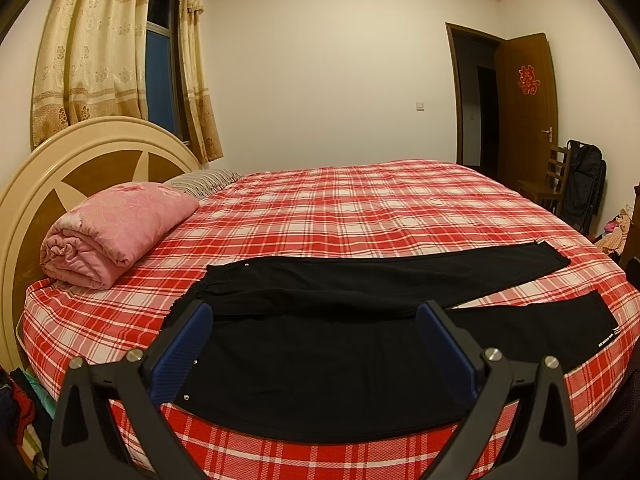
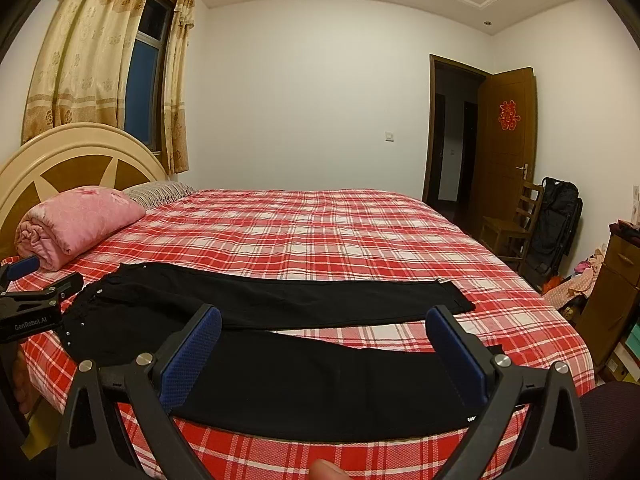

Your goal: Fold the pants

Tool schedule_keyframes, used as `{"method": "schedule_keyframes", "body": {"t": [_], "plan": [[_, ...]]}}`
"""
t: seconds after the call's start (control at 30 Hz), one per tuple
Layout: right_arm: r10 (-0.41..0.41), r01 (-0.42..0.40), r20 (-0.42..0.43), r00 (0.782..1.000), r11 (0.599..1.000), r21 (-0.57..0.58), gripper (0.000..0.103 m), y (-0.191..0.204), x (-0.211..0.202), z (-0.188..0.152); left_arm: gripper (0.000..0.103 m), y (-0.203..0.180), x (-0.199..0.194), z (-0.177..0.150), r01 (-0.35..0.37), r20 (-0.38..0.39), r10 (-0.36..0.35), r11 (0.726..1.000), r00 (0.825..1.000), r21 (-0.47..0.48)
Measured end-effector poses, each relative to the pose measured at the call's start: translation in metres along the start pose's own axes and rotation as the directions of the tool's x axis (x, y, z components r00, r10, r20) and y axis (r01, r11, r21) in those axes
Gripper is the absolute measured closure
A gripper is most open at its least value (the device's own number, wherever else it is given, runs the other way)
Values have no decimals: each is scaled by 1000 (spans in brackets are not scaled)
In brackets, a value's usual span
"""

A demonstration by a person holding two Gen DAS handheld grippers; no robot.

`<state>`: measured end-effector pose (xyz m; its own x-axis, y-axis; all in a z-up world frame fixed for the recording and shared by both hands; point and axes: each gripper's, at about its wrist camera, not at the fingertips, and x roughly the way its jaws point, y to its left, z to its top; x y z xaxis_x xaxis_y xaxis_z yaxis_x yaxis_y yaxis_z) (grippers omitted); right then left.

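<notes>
Nothing's folded yet: pants (image 1: pixel 320 344) lie flat on the bed (image 1: pixel 360 208), both hand-held grippers, left (image 1: pixel 314 318) and right (image 2: pixel 324 322), gape open and empty, so next I'd grab the near leg.

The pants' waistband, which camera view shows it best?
The right wrist view: the waistband and its studs lie in the open, left of the right gripper. In the left wrist view, the left gripper covers part of it.

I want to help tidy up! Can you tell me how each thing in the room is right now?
pants: unfolded, flat on bed, legs spread apart
left tool: open, holding nothing
right tool: open, holding nothing
pink quilt: rolled up by headboard
door: open
curtains: partly drawn
</notes>
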<state>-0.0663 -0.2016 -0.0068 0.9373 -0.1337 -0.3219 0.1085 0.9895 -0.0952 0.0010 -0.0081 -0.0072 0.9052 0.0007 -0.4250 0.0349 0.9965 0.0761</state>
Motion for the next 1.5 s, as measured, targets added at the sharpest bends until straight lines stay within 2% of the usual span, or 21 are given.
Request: {"method": "schedule_keyframes", "body": {"t": [1.1, 1.33, 1.5], "plan": [[-6, 6, -20, 1000, 1000, -12, 1, 1, 7, -1, 0, 1, 8, -4, -3, -18, 3, 1000, 1000, 2], [11, -12, -72, 997, 1000, -13, 1, 2, 29, -10, 0, 9, 25, -11, 3, -45, -2, 1000, 999, 11], [4, -2, -145, 989, 1000, 13, 1, -9, 60, -25, 0, 44, 60, -14, -50, -83, 51, 999, 995, 21]]}}
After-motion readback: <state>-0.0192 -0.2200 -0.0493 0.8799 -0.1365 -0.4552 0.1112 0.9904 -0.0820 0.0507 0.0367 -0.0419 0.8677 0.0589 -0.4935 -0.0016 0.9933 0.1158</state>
